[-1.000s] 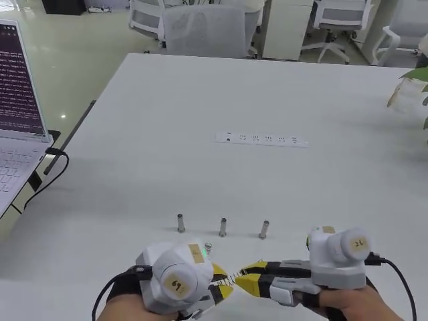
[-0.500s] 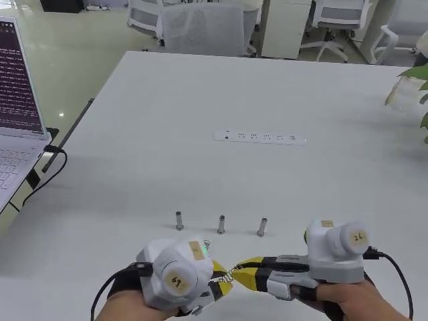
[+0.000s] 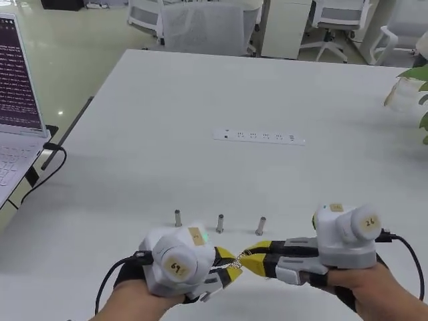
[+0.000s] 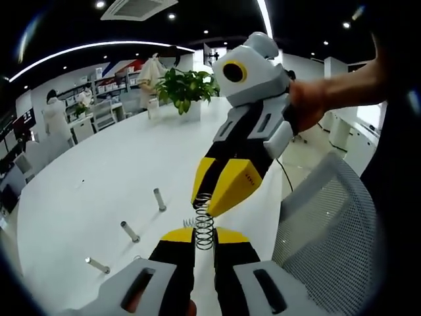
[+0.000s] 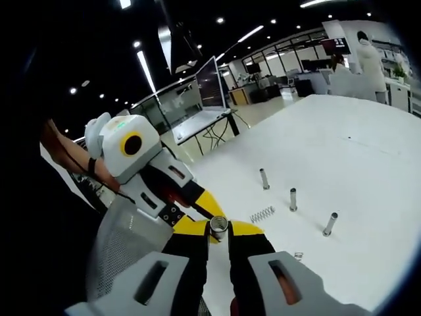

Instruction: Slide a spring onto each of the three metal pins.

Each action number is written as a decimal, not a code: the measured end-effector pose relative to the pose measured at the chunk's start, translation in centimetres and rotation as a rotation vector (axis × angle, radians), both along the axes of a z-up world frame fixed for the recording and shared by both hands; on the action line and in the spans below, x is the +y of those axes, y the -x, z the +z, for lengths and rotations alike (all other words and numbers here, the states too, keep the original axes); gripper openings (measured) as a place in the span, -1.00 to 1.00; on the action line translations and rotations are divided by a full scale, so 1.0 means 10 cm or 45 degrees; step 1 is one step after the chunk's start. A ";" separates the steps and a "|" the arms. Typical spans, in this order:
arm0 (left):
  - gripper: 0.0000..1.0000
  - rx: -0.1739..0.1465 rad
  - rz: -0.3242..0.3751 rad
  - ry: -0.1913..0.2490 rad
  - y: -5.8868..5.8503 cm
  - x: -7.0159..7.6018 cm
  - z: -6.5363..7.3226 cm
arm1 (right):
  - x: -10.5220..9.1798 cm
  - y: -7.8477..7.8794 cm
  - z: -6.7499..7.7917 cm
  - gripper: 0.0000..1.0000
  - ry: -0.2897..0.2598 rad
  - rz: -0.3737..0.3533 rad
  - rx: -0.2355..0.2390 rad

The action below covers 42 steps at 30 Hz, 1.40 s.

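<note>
The left gripper [image 4: 204, 236] is clamping the near end of a spring [image 4: 203, 217] between its yellow fingertips. The right gripper [image 5: 220, 230] is pinching the far end of that spring, and the open coil is facing its camera like a small ring. The two tools are meeting tip to tip, low over the white table [image 3: 200, 100] and close to the person, so the spring is bridging the gap between them in the air. This is probably a handover or a regrip, meant to leave one end free for threading.

Just beyond the tips, the three metal pins [image 3: 220, 223] are standing upright in a row, all bare. A second spring [image 5: 262, 214] is lying on its side near them. Farther out, a power strip [image 3: 259, 138] is lying across the table, and a laptop [image 3: 13, 87] is sitting open beside the left edge.
</note>
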<state>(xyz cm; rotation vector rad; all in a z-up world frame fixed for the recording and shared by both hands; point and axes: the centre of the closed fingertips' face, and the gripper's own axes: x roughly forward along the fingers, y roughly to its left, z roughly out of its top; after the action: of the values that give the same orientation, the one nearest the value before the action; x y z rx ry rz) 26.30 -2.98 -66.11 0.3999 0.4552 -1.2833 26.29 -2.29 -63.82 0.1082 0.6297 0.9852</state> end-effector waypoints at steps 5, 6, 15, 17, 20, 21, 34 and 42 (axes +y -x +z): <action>-0.96 -0.009 -0.018 0.044 -0.01 -0.07 0.12 | -0.06 0.02 0.07 -0.82 0.099 0.083 -0.054; -0.96 -0.012 -0.023 0.055 -0.01 -0.09 0.15 | -0.07 0.02 0.08 -0.80 0.134 0.116 -0.070; -0.96 -0.059 -0.078 0.105 -0.03 -0.23 0.38 | -0.19 -0.01 0.30 -0.70 0.284 0.266 -0.164; -0.96 -0.064 -0.089 0.110 -0.02 -0.25 0.41 | -0.21 0.00 0.32 -0.70 0.318 0.302 -0.176; -0.96 -0.071 -0.109 0.116 -0.01 -0.29 0.44 | -0.24 0.03 0.33 -0.68 0.387 0.384 -0.196; -0.96 -0.073 -0.117 0.114 -0.01 -0.30 0.44 | -0.25 0.03 0.33 -0.68 0.412 0.404 -0.203; -0.96 -0.079 -0.185 0.118 0.08 -0.41 0.46 | -0.29 0.10 0.36 -0.71 0.570 0.599 -0.243; -0.96 -0.084 -0.197 0.136 0.08 -0.46 0.51 | -0.33 0.14 0.39 -0.76 0.633 0.703 -0.258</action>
<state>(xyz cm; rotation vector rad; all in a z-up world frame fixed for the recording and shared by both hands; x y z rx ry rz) 25.47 -7.56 -61.03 0.3918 0.3034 -1.4330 24.89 -5.56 -59.92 -0.6277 0.7147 1.3157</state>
